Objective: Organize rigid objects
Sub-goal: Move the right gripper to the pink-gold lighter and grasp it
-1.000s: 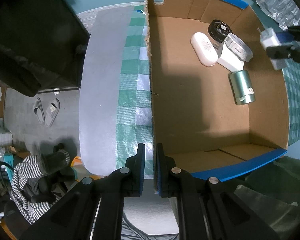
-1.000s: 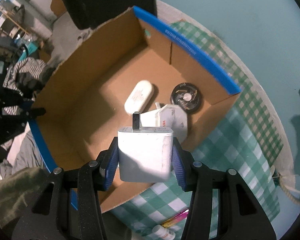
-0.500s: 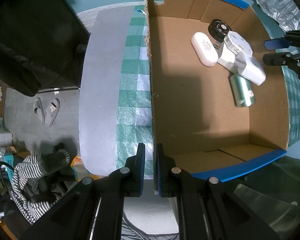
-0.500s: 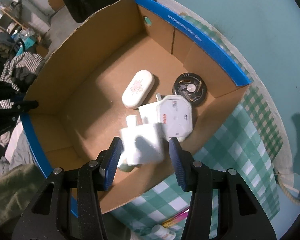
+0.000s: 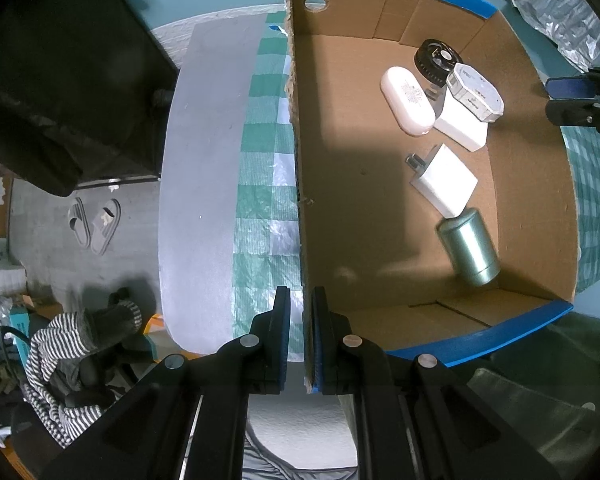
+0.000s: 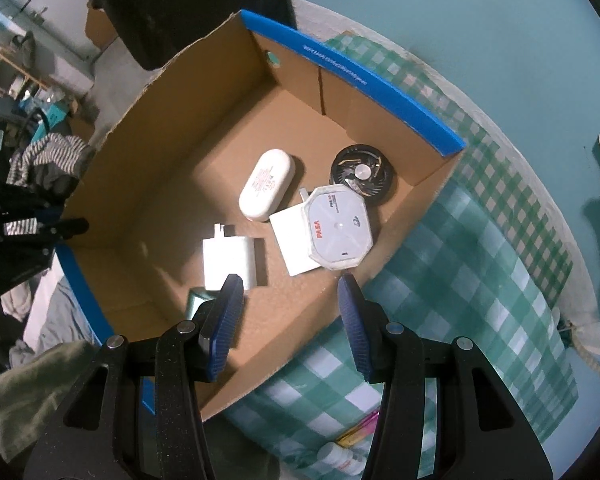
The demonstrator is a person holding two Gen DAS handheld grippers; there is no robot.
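Our right gripper (image 6: 290, 300) hangs over the cardboard box (image 6: 180, 128) with its ribbed blue pads (image 6: 224, 328) spread wide and nothing between them. Just ahead of its left pad, the white charger (image 6: 232, 262) lies flat on the box floor: a smooth rectangular plastic block, prongs pointing away from us. Tucked under that same pad we catch only the rim of a pale green metal cylinder (image 6: 198, 304).

Further ahead of the right gripper there is a white octagonal case (image 6: 337, 232) with red lettering, glossy, resting on top of a flat white slab (image 6: 296, 240). Beyond those are a white rounded oval case (image 6: 265, 189) and a black round fan (image 6: 362, 176) with a silver hub; whether the two touch, we cannot tell.

Our left gripper (image 5: 301, 344) is clamped on the raw corrugated wall of the box (image 5: 300, 184), one pad either side, with the wall edge running straight away from the fingers. From here the charger (image 5: 444, 185) sits off to the right, inside the box, its corner touching or just beside the brushed green cylinder (image 5: 468, 246), which lies on its side. The box has matte brown walls and blue tape (image 5: 480, 344) on two of its rims.

Under the box lies a green-and-white checked cloth (image 6: 460, 280), shiny and woven-looking. To the left of the left gripper is a smooth grey table edge (image 5: 200, 200).
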